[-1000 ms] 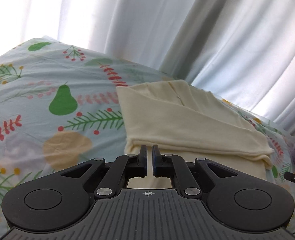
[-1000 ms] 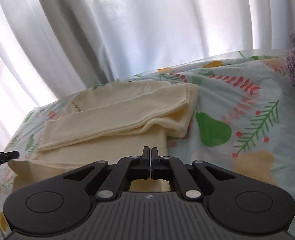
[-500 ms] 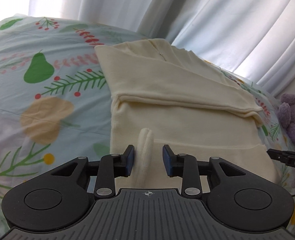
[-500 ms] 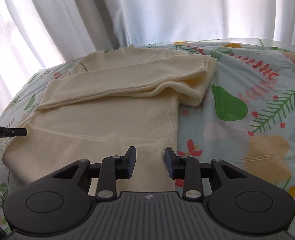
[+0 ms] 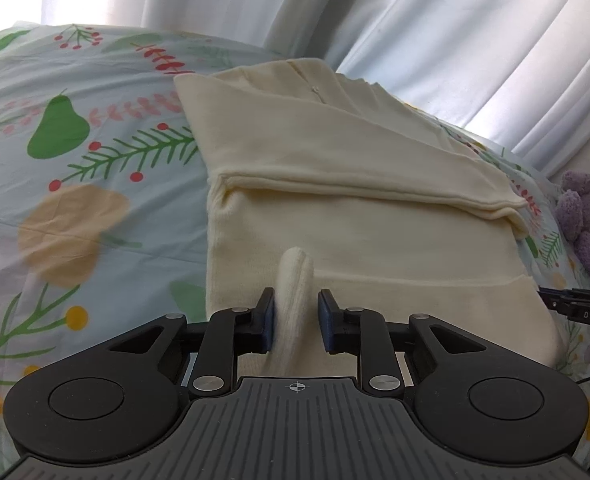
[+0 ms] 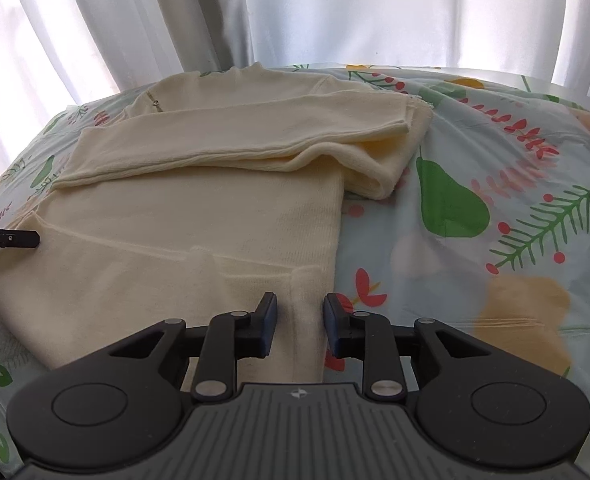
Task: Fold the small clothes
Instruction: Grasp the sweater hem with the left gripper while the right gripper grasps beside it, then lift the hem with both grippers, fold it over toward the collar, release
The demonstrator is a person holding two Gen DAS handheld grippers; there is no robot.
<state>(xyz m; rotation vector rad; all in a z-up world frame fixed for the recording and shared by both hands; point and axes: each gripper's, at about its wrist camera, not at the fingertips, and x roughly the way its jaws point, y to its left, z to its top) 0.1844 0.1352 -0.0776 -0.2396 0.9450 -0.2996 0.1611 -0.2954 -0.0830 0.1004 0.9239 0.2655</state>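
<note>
A cream knit sweater (image 5: 355,240) lies on the bed with both sleeves folded across its chest; the right wrist view shows it too (image 6: 175,240). My left gripper (image 5: 295,300) is down at the near hem by the sweater's left edge, jaws closing around a raised ridge of cloth (image 5: 297,268). The left pad touches the ridge and a thin gap shows at the right pad. My right gripper (image 6: 299,306) sits at the hem's right corner, jaws closing, with a low hem ridge (image 6: 305,320) between the pads and a gap on each side.
A floral bedsheet (image 5: 75,200) with pears and sprigs covers the bed (image 6: 495,200). A purple plush toy (image 5: 587,216) sits at the right edge. White curtains (image 5: 415,20) hang behind. The other gripper's fingertip (image 5: 575,306) shows at the hem's far corner, and likewise in the right wrist view (image 6: 11,239).
Both grippers dipped toward the hem and went from shut to parted. A ridge of cloth now stands between the left pads, and both gaps are slightly narrower than half a second ago.
</note>
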